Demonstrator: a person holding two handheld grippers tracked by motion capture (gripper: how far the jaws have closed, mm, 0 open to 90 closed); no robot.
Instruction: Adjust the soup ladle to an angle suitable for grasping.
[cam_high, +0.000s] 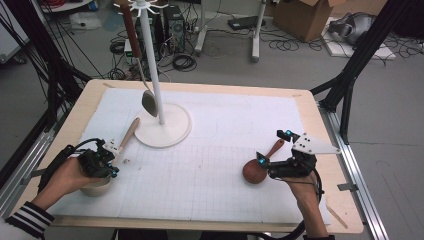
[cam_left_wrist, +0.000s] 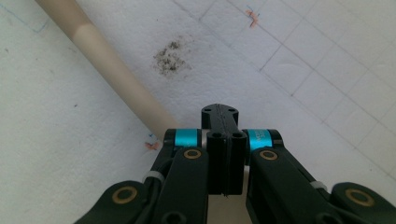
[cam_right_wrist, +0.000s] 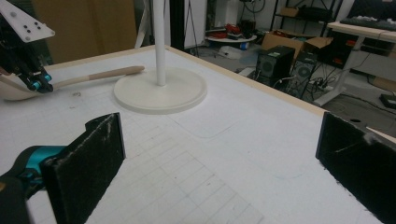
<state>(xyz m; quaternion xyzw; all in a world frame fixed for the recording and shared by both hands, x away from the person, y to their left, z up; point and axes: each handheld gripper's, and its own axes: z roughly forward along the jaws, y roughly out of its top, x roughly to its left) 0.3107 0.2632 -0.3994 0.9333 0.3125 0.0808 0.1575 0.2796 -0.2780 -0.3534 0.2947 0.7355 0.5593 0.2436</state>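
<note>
The pale wooden spoon (cam_high: 125, 142) is clamped at its handle by the left gripper (cam_left_wrist: 223, 122); it seems light, stiff and smooth. The right gripper (cam_right_wrist: 219, 158) is held with jaws apart.

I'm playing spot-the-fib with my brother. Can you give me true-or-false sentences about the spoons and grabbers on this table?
1. A spoon hangs from the white stand. True.
2. The right gripper has its jaws shut tight. False: they stand wide open.
3. The brown spoon lies on the floor. False: it lies on the white mat on the table, beside the right gripper.
4. The left gripper has its jaws closed. True.
</note>
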